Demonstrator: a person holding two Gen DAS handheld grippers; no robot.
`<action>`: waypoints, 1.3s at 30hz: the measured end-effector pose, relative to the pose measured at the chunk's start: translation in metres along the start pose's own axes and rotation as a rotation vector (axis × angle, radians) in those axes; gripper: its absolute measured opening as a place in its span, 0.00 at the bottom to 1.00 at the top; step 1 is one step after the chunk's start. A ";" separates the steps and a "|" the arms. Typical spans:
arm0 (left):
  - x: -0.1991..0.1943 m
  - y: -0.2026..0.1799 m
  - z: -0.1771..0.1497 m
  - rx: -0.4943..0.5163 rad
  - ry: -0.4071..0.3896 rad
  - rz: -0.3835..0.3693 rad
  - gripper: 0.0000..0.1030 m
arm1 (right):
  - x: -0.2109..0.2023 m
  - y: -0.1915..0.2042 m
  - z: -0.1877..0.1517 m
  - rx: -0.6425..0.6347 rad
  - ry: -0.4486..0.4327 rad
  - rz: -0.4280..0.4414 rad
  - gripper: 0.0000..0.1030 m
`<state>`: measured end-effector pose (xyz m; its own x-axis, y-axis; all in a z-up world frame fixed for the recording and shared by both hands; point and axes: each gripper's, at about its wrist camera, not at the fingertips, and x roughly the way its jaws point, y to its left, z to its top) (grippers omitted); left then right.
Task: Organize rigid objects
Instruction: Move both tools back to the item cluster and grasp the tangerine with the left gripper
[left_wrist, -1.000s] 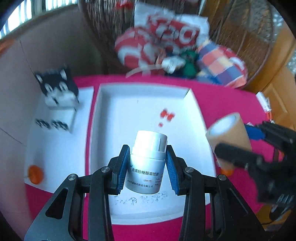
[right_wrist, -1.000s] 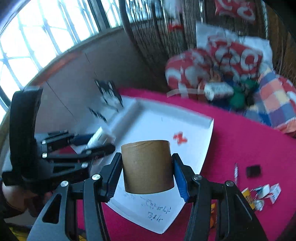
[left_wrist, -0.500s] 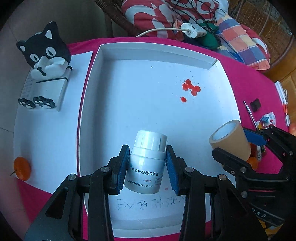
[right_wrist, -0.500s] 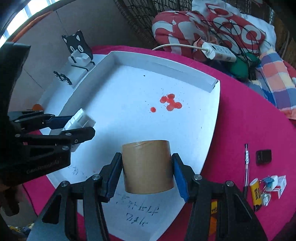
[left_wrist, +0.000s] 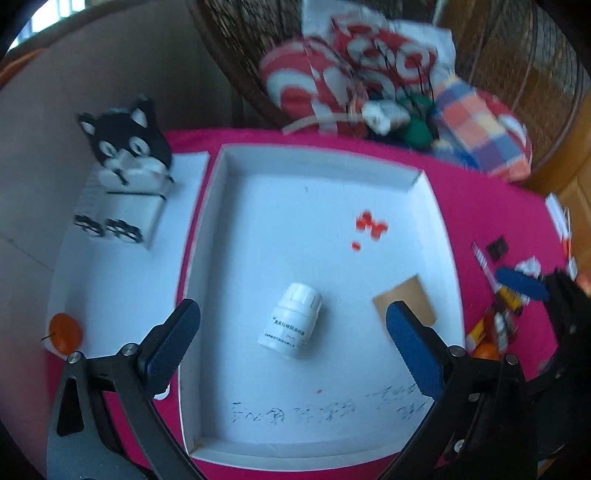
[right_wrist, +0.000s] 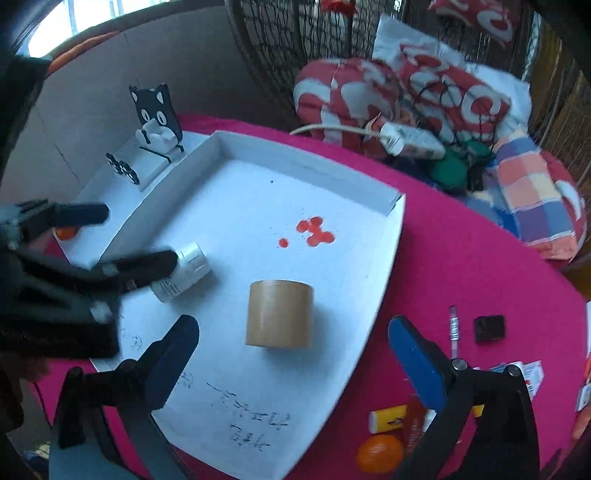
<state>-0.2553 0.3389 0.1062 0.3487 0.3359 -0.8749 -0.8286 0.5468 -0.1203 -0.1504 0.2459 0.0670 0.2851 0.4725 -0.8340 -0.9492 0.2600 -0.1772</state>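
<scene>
Opening over the white tray (left_wrist: 207, 236), the left gripper (left_wrist: 293, 339) shows jaws spreading wide in its own view; the white pill bottle (left_wrist: 291, 321) lies on its side on the tray floor between them, untouched. In the right wrist view, the right gripper (right_wrist: 291, 343) is likewise opening, clear of the brown tape roll (right_wrist: 279, 314) standing in the tray. Judgement: release step in hand; next, withdraw both grippers upward and fetch loose items from the pink tablecloth (right_wrist: 461, 266).
</scene>
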 end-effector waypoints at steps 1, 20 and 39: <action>-0.009 0.000 0.000 -0.022 -0.036 -0.002 0.99 | -0.006 -0.002 -0.002 -0.001 -0.016 -0.005 1.00; -0.111 -0.106 -0.003 0.096 -0.470 -0.094 0.99 | -0.150 -0.147 -0.054 0.308 -0.350 -0.088 1.00; -0.042 -0.209 -0.025 0.207 -0.170 -0.257 0.99 | -0.194 -0.251 -0.129 0.491 -0.390 -0.188 1.00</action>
<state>-0.1075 0.1908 0.1565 0.6160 0.2802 -0.7362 -0.6041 0.7678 -0.2132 0.0157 -0.0194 0.2062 0.5552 0.6284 -0.5449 -0.7339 0.6783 0.0345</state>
